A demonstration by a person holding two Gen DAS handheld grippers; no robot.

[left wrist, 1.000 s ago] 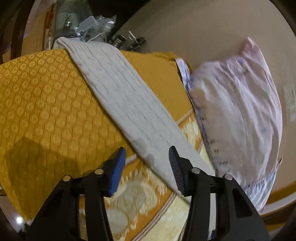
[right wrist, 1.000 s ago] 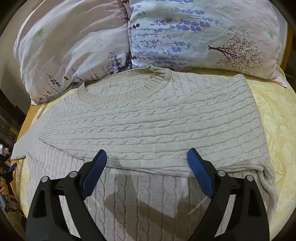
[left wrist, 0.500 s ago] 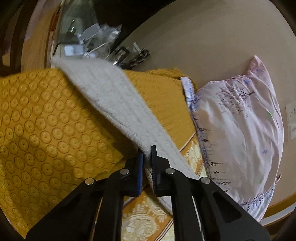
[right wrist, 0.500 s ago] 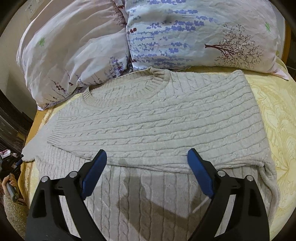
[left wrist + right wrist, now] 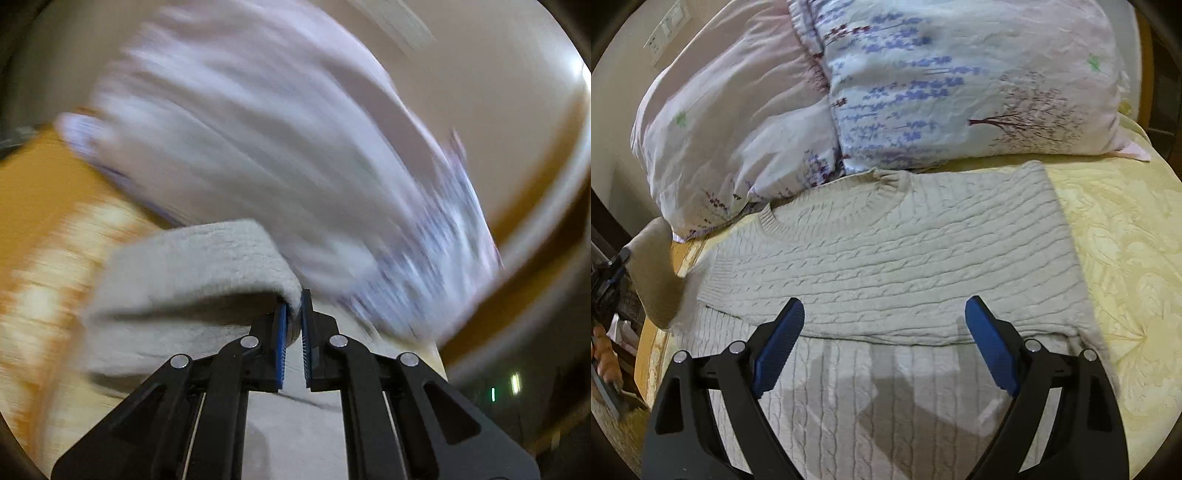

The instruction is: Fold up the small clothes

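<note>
A cream cable-knit sweater (image 5: 894, 258) lies flat on the yellow bedspread (image 5: 1126, 236), one side folded across its body. My left gripper (image 5: 293, 317) is shut on the sweater's sleeve (image 5: 192, 273) and holds it lifted; the left wrist view is motion-blurred. In the right wrist view the lifted sleeve (image 5: 653, 273) and the left gripper (image 5: 607, 280) show at the far left edge. My right gripper (image 5: 884, 332) is open and empty, hovering over the sweater's lower part.
Two floral pillows (image 5: 746, 122) (image 5: 967, 81) lie against the wall just beyond the sweater's collar. One pillow fills the left wrist view (image 5: 277, 147). An orange bedspread border (image 5: 37, 184) marks the bed's left edge. A wall switch plate (image 5: 666, 29) is at upper left.
My left gripper closed on the sleeve that hung over the bed's side, then lifted it up and swung it towards the sweater. My right gripper stayed open over the sweater.
</note>
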